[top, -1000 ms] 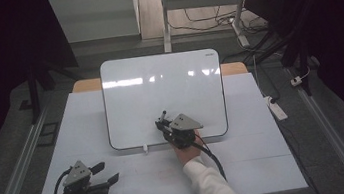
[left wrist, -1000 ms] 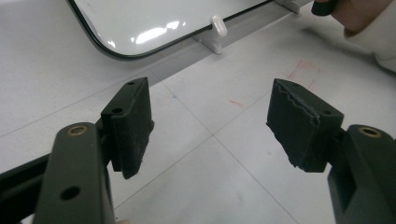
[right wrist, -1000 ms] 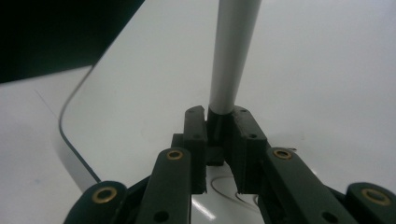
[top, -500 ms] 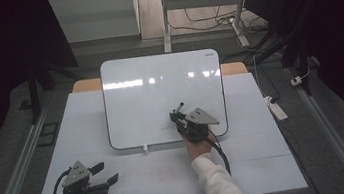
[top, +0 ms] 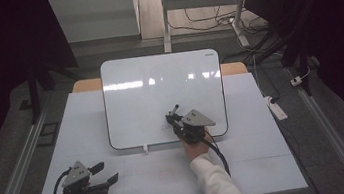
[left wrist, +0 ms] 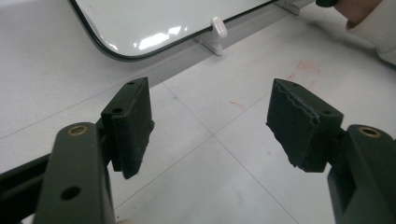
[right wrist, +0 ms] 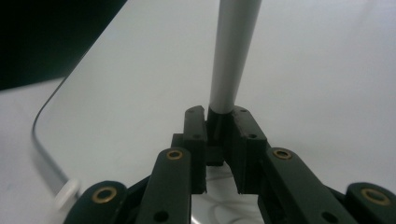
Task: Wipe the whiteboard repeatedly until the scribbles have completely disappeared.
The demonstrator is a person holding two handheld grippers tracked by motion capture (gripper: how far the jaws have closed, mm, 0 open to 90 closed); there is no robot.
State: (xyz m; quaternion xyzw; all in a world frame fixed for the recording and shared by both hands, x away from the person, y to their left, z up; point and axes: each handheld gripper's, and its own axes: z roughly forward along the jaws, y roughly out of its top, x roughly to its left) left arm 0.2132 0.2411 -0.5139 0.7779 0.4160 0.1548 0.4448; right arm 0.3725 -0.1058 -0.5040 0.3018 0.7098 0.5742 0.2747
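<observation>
My right gripper (top: 175,118) pinched a smooth grey marker (right wrist: 232,56), a slim round barrel clamped between ridged black pads, over the lower right of the glossy, round-cornered whiteboard (top: 149,95). My left gripper (top: 105,173) sat spread wide and empty on the matte white table (top: 269,165) near its front left corner, well apart from the board.

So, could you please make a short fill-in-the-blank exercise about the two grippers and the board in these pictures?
1. The right gripper is shut on a grey ____.
2. The left gripper has its jaws ____, with nothing between them.
3. The right gripper is above the ____, which lies on the table.

Missing words: marker; open; whiteboard
</observation>
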